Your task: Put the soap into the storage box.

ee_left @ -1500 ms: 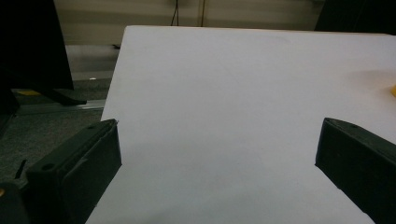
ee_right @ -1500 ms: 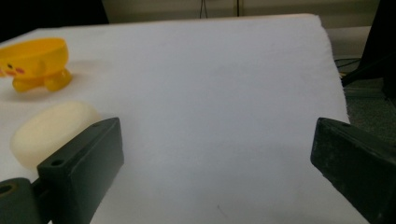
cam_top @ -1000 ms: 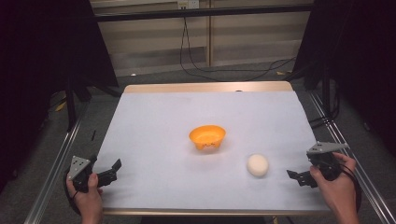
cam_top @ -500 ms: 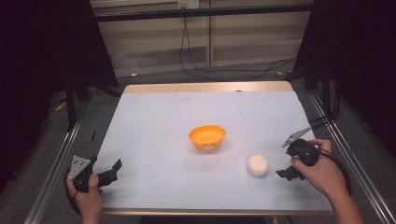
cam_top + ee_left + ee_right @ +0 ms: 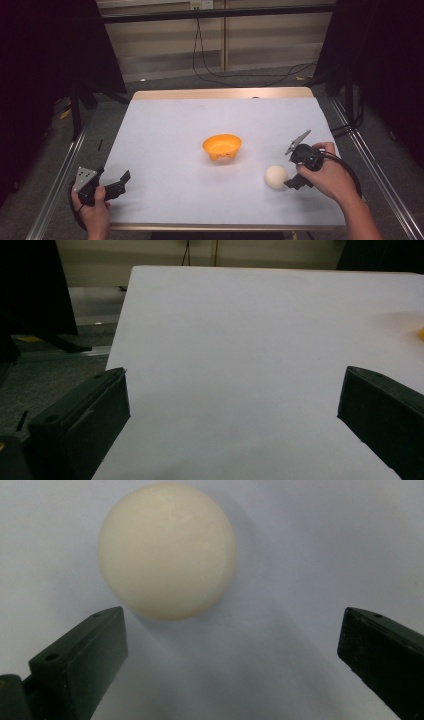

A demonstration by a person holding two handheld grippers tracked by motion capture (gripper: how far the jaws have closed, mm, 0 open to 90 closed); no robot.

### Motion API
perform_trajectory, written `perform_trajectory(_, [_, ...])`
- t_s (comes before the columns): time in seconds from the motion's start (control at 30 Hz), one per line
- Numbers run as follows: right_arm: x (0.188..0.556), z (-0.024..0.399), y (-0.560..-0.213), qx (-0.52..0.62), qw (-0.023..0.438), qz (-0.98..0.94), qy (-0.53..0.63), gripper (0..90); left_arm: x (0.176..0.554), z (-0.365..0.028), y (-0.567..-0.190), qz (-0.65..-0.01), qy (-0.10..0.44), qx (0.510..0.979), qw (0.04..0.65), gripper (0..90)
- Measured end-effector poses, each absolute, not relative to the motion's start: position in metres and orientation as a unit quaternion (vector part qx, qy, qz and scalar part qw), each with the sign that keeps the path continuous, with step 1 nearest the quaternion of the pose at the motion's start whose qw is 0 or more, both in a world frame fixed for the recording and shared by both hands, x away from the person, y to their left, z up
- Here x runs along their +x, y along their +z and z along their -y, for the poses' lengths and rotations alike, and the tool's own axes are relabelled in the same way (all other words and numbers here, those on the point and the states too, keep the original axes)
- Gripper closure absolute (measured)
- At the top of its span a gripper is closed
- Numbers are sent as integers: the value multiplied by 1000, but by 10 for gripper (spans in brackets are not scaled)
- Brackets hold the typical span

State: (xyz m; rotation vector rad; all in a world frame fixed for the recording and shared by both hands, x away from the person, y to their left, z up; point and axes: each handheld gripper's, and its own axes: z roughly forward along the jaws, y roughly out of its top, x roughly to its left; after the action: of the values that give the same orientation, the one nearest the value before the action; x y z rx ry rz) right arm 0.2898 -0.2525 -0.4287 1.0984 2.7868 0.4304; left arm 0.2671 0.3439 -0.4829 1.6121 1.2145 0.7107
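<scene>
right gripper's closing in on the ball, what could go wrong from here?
1. The smooth cream-white ball sits off-centre, nearer one jaw of the open right gripper; closing now could clip it and send it rolling.
2. It lies loose on the flat white table, so a nudge may push it toward the orange plastic bowl or the edge.
</scene>
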Motion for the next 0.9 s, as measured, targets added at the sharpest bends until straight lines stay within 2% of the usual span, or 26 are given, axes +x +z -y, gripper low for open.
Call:
perform_trajectory(0.5, [300, 223, -431, 324, 18, -937, 132, 36, 267, -344, -483, -501, 289, 658, 482, 0])
perform_trajectory(0.9, [307, 208, -434, 296, 10, -947, 122, 177, 267, -345, -483, -503, 286, 656, 484, 0])
